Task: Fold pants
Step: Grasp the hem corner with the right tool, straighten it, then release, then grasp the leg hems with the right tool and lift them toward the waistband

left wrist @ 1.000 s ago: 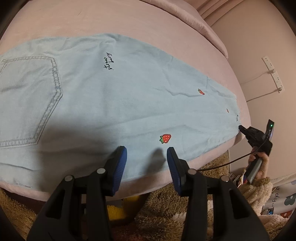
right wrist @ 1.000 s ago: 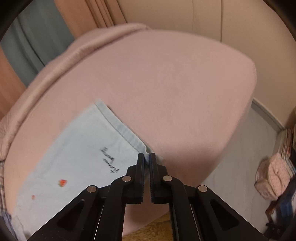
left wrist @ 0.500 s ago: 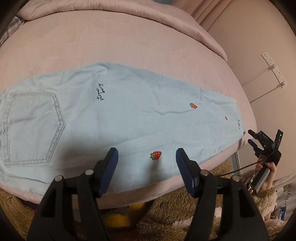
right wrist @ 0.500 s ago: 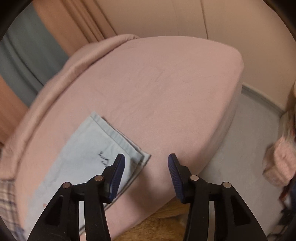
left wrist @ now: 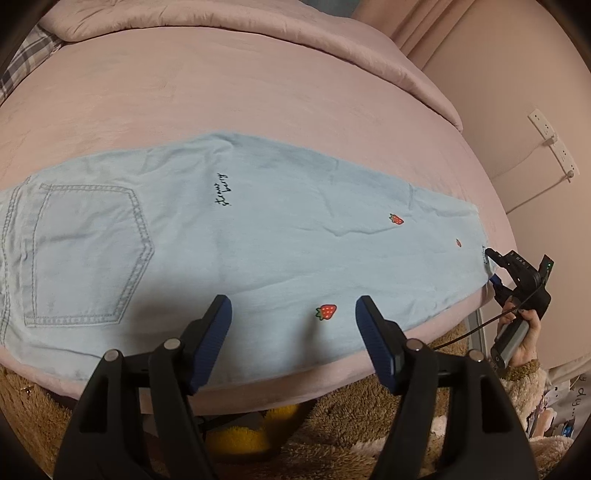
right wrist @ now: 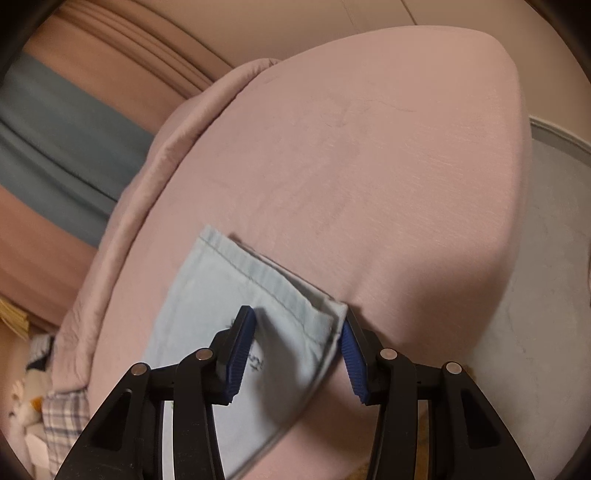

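Note:
Light blue denim pants (left wrist: 258,236) with small strawberry prints lie flat, folded lengthwise, on a pink bed (left wrist: 240,96), back pocket at the left, leg hems at the right. My left gripper (left wrist: 293,314) is open and empty, above the pants' near edge. My right gripper (right wrist: 297,325) is open, straddling the hem corner (right wrist: 325,314) of the pants (right wrist: 207,306); it also shows in the left wrist view (left wrist: 496,267) at the hem end.
A folded pink duvet (left wrist: 258,29) lies along the bed's far side. A brown fuzzy rug (left wrist: 332,417) and a yellow object (left wrist: 240,439) lie below the bed's near edge. A wall socket strip (left wrist: 554,144) is at the right.
My right gripper has opened and let go of the hem corner, then moved back over it. My left gripper has opened wider and pulled back, so more of the bed shows.

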Available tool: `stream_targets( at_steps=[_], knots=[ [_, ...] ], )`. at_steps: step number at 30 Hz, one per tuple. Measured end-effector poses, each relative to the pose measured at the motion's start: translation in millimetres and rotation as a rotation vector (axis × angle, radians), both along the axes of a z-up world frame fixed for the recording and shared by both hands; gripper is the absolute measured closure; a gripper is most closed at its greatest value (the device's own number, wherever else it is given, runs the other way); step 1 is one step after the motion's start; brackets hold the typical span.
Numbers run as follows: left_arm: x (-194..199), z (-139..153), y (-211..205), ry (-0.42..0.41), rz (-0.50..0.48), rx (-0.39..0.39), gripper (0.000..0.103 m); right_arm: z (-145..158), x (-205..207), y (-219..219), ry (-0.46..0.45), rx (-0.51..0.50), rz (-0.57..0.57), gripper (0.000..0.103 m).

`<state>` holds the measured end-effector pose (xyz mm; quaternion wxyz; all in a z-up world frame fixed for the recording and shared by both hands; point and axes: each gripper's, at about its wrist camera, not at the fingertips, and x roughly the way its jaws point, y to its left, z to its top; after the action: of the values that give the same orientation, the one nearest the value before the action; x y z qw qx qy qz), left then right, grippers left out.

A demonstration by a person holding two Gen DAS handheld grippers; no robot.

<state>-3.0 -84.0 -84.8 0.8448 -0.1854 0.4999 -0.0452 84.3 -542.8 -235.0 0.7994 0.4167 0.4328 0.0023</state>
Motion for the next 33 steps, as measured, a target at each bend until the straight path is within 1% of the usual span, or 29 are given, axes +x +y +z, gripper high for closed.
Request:
stream_targets(
  at_steps=[1,3,4,5,6,8,11,15,17,19,20,22,24,25,26,28,31,33],
  knots=[
    [-0.7,-0.2,1.6,0.001,0.005,0.0,0.033,-0.5,1.8,0.9,-0.003,0.003,-0.007,0.066],
    [-2.7,0.2,4.5,0.003,0.015,0.002,0.034,-2.6,2.7,0.0,-0.001,0.019,-0.018,0.079],
    [-4.2,0.9,6.3,0.003,0.022,0.005,0.034,-4.2,1.9,-1.4,-0.002,0.041,-0.021,0.081],
    [-4.9,1.4,7.7,0.002,0.027,0.007,0.033,-4.5,0.3,-3.3,-0.009,0.071,-0.029,0.082],
    [-5.8,2.1,10.6,0.002,0.032,0.008,0.033,-2.6,0.2,-3.6,-0.017,0.079,-0.028,0.083],
    [-7.6,3.3,18.2,-0.003,0.053,0.008,0.033,7.0,-1.1,-3.3,-0.04,0.065,-0.026,0.084],
    [-10.3,4.1,30.7,-0.003,0.088,0.01,0.033,30.1,-3.9,-1.3,-0.101,0.044,-0.024,0.084],
    [-13.8,3.6,45.0,0.003,0.127,0.006,0.033,79.7,-8.0,19.8,-0.216,-0.036,0.043,0.084],
    [-15.3,4.5,50.4,0.001,0.141,0.003,0.033,107.9,-9.3,37.8,-0.289,-0.067,0.103,0.085],
    [-16.0,5.8,54.3,-0.001,0.151,0.0,0.033,129.2,-14.7,55.6,-0.343,-0.094,0.161,0.085],
    [-15.9,5.8,55.2,-0.002,0.154,0.0,0.034,143.9,-18.1,71.9,-0.383,-0.112,0.209,0.085],
    [-15.5,6.2,57.1,-0.004,0.158,-0.001,0.033,158.4,-23.0,96.0,-0.426,-0.129,0.284,0.085],
    [-15.5,5.9,59.0,-0.003,0.163,-0.003,0.033,169.6,-29.8,131.6,-0.451,-0.155,0.391,0.085],
    [-15.3,5.0,59.7,0.0,0.165,-0.005,0.033,170.0,-32.6,142.2,-0.451,-0.161,0.428,0.085],
    [-14.9,4.4,59.5,0.001,0.164,-0.007,0.033,169.4,-35.3,163.8,-0.455,-0.166,0.492,0.085],
    [-14.3,2.5,60.2,0.006,0.163,-0.01,0.033,163.7,-39.7,192.8,-0.451,-0.179,0.579,0.085],
    [-12.4,-0.7,61.1,0.019,0.161,-0.011,0.033,143.2,-44.6,245.9,-0.412,-0.277,0.695,0.085],
    [-10.7,-1.1,63.0,0.021,0.156,-0.014,0.033,125.5,-50.6,276.4,-0.364,-0.309,0.779,0.085]
  ],
)
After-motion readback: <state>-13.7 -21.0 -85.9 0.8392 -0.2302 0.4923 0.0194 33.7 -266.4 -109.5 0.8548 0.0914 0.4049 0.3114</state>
